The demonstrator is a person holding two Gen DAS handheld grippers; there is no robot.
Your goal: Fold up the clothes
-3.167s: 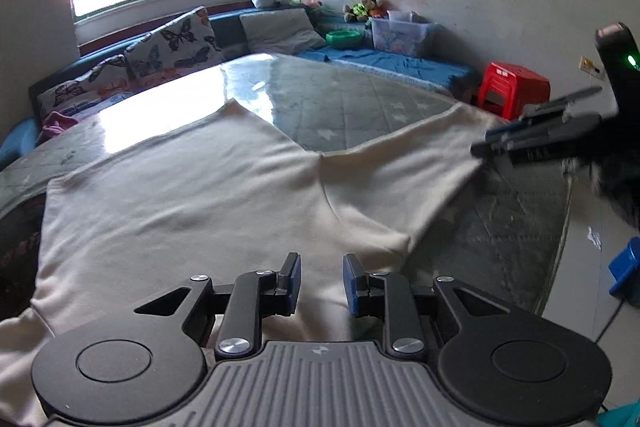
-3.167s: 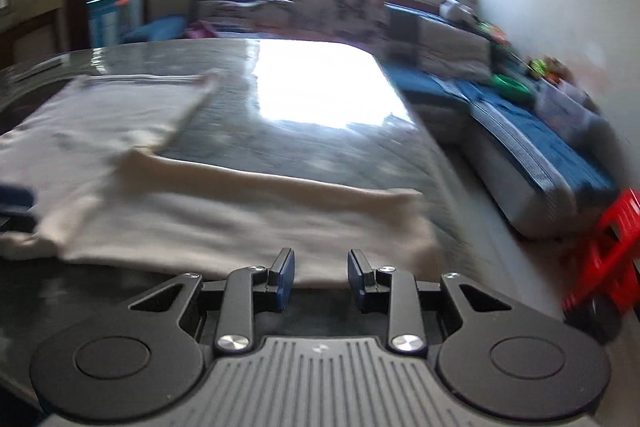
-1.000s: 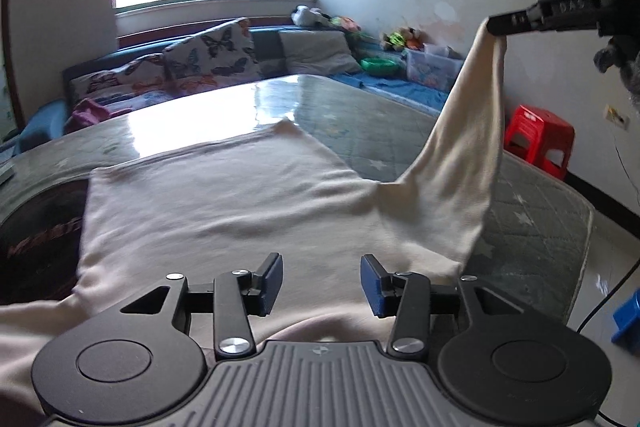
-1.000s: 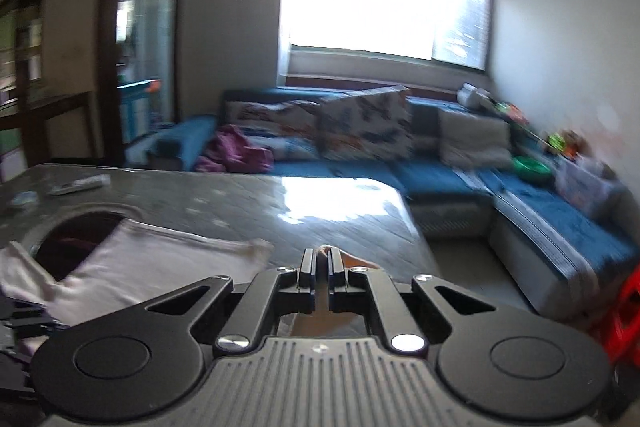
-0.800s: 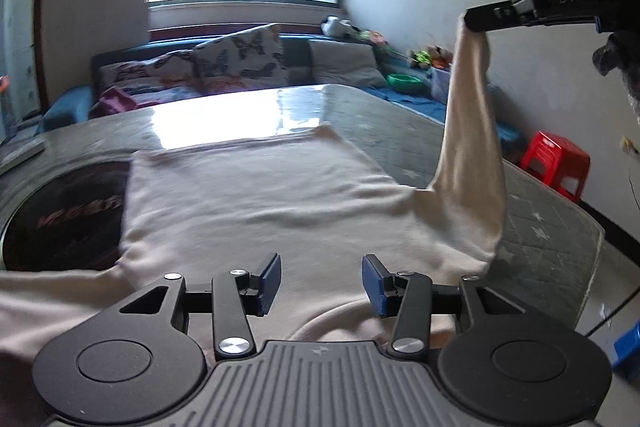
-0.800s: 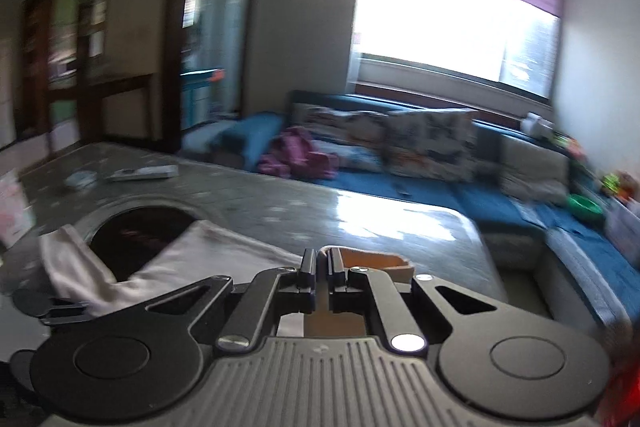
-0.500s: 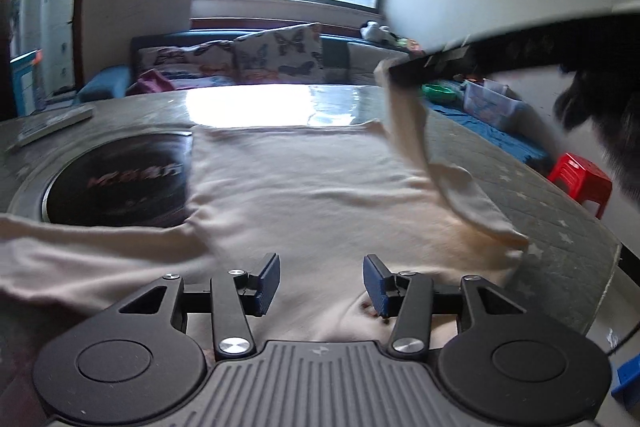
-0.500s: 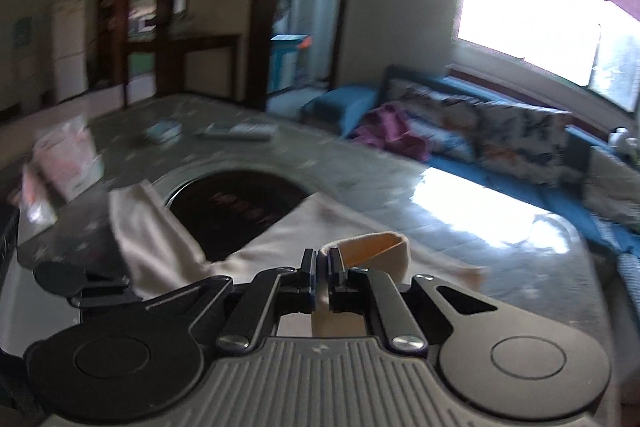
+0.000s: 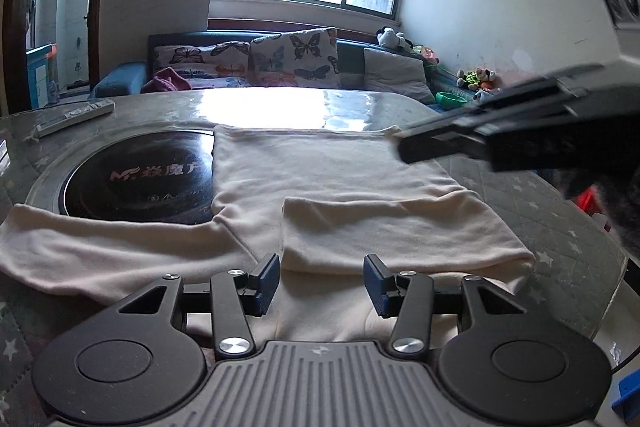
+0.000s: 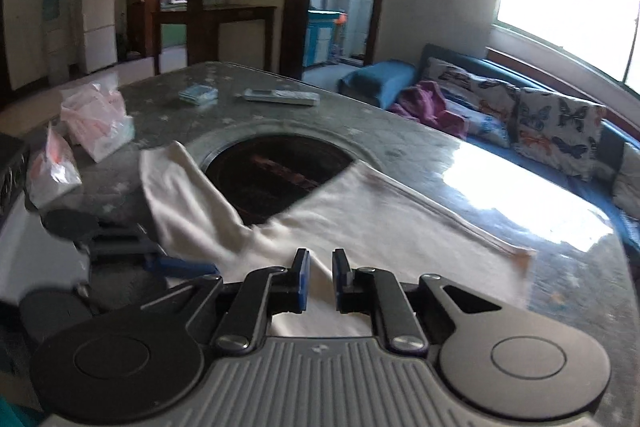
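A cream long-sleeved top [image 9: 320, 171] lies flat on the round glass table [image 9: 560, 227]. One sleeve [image 9: 392, 227] is folded across the body. The other sleeve [image 9: 100, 247] stretches left past the cooktop and also shows in the right wrist view [image 10: 188, 203]. My left gripper [image 9: 322, 281] is open just above the top's near edge, with nothing between its fingers. My right gripper [image 10: 321, 279] is open a little over the top, and its blurred tip [image 9: 402, 147] comes in from the right. In the right wrist view my left gripper [image 10: 176, 265] sits low at the left.
A dark round cooktop [image 9: 140, 179] is set in the table's middle, partly under the top. A remote [image 10: 280, 95], a small blue packet [image 10: 198, 93] and plastic bags [image 10: 96, 123] lie on the far side. A sofa with butterfly cushions [image 9: 292, 59] stands beyond.
My right gripper carried the raised sleeve across the body, laid it flat and opened, letting it go. My left gripper stayed open and swung left.
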